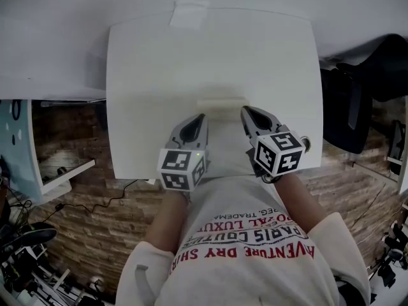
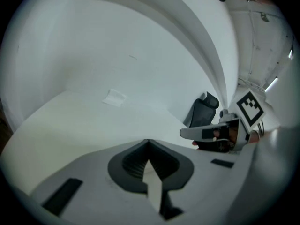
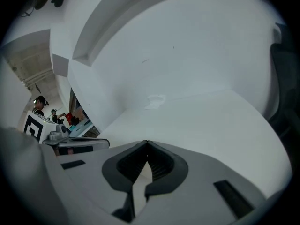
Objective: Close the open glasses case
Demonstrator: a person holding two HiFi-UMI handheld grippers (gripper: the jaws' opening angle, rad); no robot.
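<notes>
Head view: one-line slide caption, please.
Left gripper and right gripper, jaws shut, side by side at the white table's near edge, a pale case-like object by their tips.

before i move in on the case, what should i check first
1. Left gripper empty: ok, jaws together on nothing.
2. Right gripper empty: ok, jaws together on nothing.
3. Target found: cannot tell; only a pale low shape lies on the table just ahead of both grippers.
4. Open or shut: cannot tell, washed out.
5. Path clear: ok; the only other thing, a white patch, sits at the far edge.
</notes>
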